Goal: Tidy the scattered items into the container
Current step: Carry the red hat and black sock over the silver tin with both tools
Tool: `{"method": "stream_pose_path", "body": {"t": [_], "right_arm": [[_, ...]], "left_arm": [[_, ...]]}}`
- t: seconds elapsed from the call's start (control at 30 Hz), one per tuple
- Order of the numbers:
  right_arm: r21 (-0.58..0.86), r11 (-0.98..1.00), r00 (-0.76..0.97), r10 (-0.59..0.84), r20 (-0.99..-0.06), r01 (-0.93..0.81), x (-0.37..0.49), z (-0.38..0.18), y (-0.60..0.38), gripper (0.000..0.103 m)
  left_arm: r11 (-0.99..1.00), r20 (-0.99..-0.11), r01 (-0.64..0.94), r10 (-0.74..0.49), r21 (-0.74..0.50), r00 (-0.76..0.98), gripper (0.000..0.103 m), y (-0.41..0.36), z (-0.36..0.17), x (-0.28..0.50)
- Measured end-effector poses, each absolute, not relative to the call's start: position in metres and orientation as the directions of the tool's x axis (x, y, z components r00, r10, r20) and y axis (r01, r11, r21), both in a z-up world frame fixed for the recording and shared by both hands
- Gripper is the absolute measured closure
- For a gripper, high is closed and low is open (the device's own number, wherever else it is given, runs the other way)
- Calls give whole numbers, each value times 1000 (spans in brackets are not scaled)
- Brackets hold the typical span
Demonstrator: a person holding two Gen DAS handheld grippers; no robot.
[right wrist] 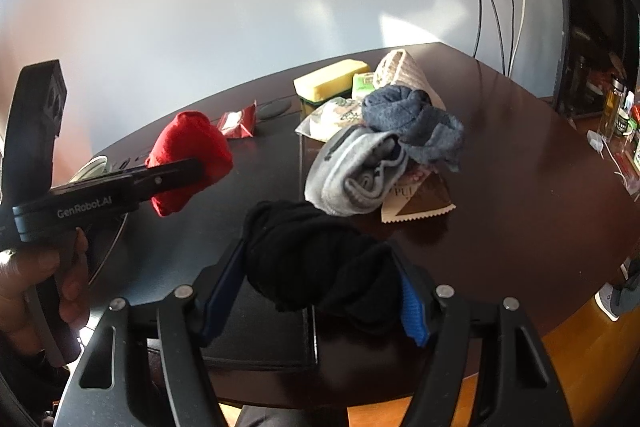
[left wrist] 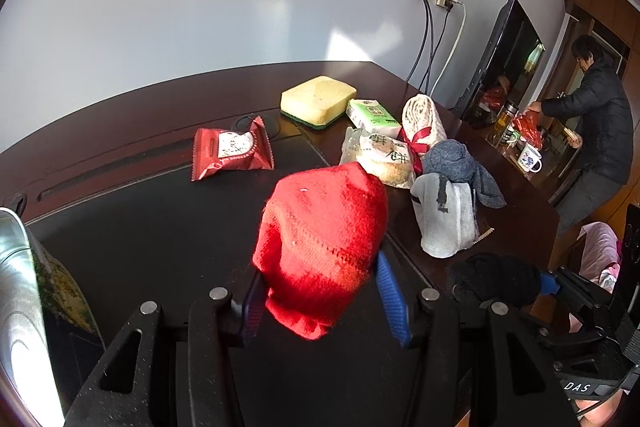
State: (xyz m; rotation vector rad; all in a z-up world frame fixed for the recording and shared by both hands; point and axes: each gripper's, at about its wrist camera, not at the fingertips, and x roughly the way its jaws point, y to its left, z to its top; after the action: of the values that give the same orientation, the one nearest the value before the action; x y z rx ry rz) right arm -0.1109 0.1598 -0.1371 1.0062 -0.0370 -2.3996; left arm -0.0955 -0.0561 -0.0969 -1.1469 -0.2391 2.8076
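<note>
A: Left gripper has the red sock pinched between its pads, lifted off the tabletop.

B: And the right gripper clamps the black sock; grey sock and blue sock lie beyond.

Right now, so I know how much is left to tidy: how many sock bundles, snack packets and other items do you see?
Sock bundles: 4 (red, black, light grey, blue-grey)
Snack packets: 3 (red, clear, brown)
Sponge: 1
Tissue pack: 1
Rolled cloth: 1
Total: 10

"GenRobot.AI" on left tongs
</note>
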Motion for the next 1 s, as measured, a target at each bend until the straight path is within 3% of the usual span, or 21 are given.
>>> {"method": "stream_pose_path", "body": {"t": [0.53,1.0], "right_arm": [[236,-852,-583,-498,-642,468,-104,-130,158,33],[223,-784,-546,-576,-608,579,-89,-103,107,33]], "left_arm": [[-992,-585,39,37,-117,-810,50,-84,-44,-43],[-964,-566,264,-194,-43,-801,50,-171,-29,32]]}}
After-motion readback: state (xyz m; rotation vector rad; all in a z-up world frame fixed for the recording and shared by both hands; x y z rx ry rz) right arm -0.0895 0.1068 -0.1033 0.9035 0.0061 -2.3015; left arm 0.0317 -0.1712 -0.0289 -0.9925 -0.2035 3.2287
